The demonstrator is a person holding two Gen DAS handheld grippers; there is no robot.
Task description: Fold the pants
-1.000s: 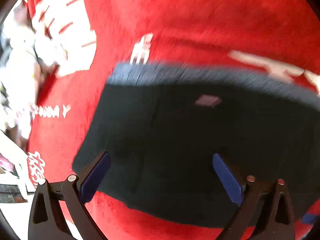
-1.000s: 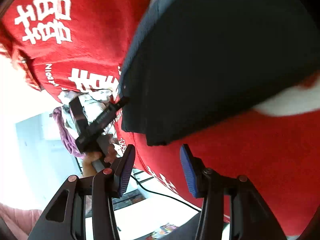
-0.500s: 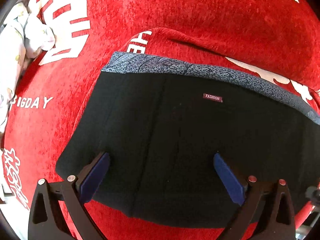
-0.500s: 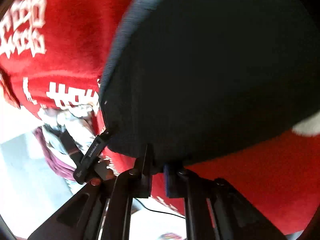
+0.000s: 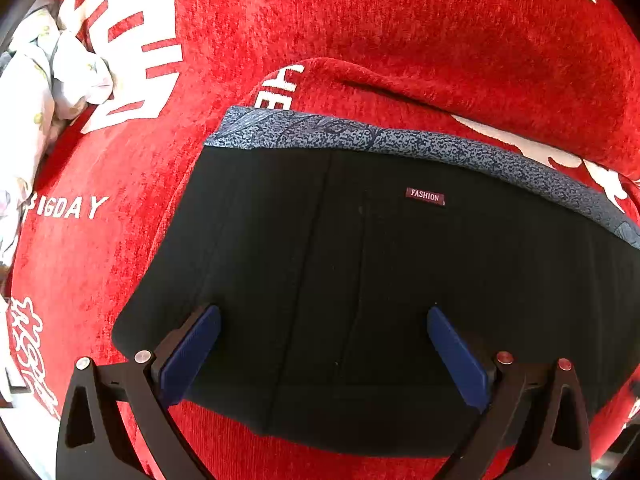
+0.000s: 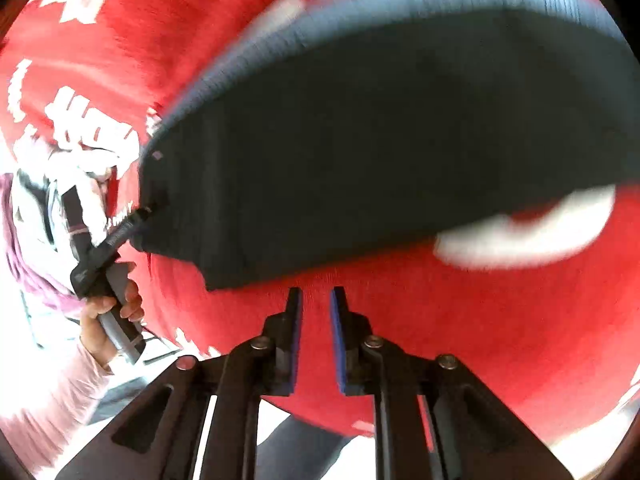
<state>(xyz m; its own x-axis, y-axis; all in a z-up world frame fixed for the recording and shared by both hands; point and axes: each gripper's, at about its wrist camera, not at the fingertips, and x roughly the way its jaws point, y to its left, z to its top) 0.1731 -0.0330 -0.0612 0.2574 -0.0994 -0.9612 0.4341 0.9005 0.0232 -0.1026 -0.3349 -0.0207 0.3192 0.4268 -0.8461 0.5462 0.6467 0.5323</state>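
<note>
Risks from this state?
1. Left tongs are spread wide above the black pants; closing here may pinch only the top layer.
2. Right tongs sit nearly shut, just off the hem over the red blanket, and could snag it.

From my feed the folded pants (image 5: 360,280) lie on the blanket (image 5: 400,40), waistband at the far edge. A crumpled cloth (image 5: 48,80) sits far left of them.
</note>
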